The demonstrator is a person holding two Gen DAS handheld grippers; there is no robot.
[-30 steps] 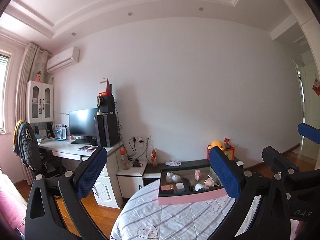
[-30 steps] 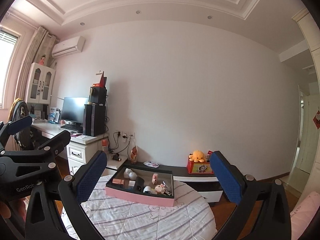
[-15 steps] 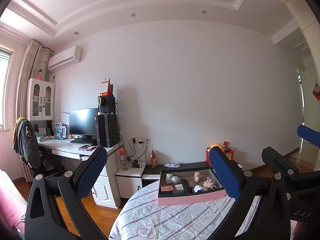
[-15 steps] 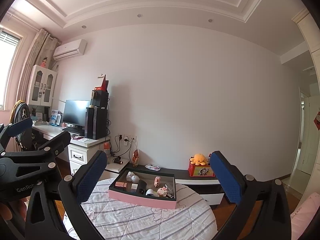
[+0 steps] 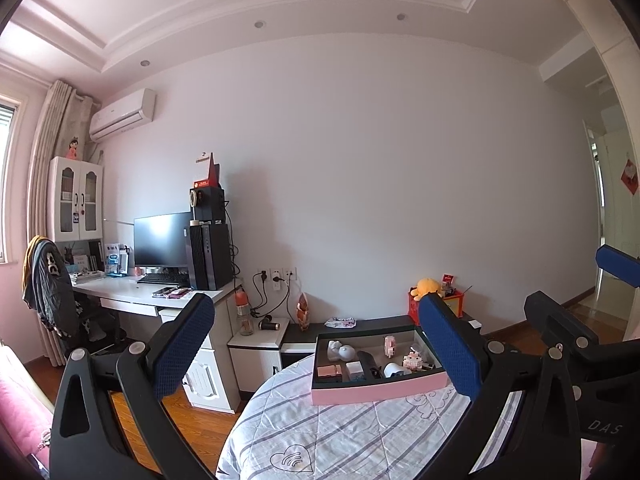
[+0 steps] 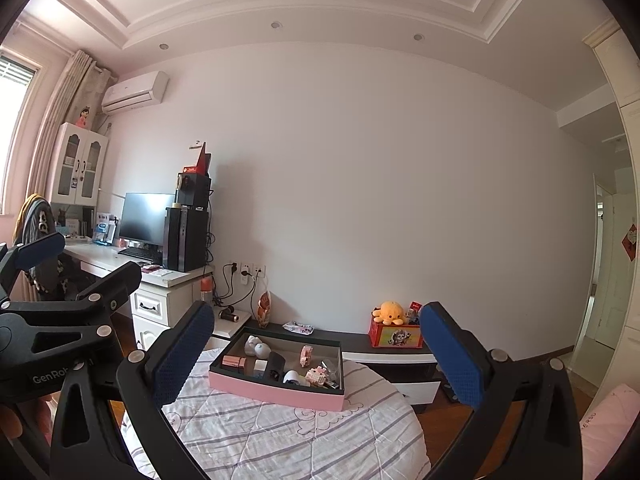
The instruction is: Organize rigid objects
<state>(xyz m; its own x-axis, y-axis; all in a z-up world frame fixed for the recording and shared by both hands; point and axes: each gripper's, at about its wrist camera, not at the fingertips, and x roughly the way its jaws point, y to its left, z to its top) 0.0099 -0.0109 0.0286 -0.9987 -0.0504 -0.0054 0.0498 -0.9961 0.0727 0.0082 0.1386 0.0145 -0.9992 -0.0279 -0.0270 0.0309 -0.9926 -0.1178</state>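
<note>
Box (image 6: 280,390) on table (image 6: 280,440), trinkets (image 6: 318,376) inside

A plain white wall (image 5: 380,184) backs a white desk (image 5: 132,294), wall-mounted air conditioner (image 5: 122,115) and wooden floor (image 5: 208,420).

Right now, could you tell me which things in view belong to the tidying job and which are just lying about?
Job:
pink box
small items inside it
left gripper, open
right gripper, open

Lying about:
orange plush
red tin
monitor
computer tower
</note>
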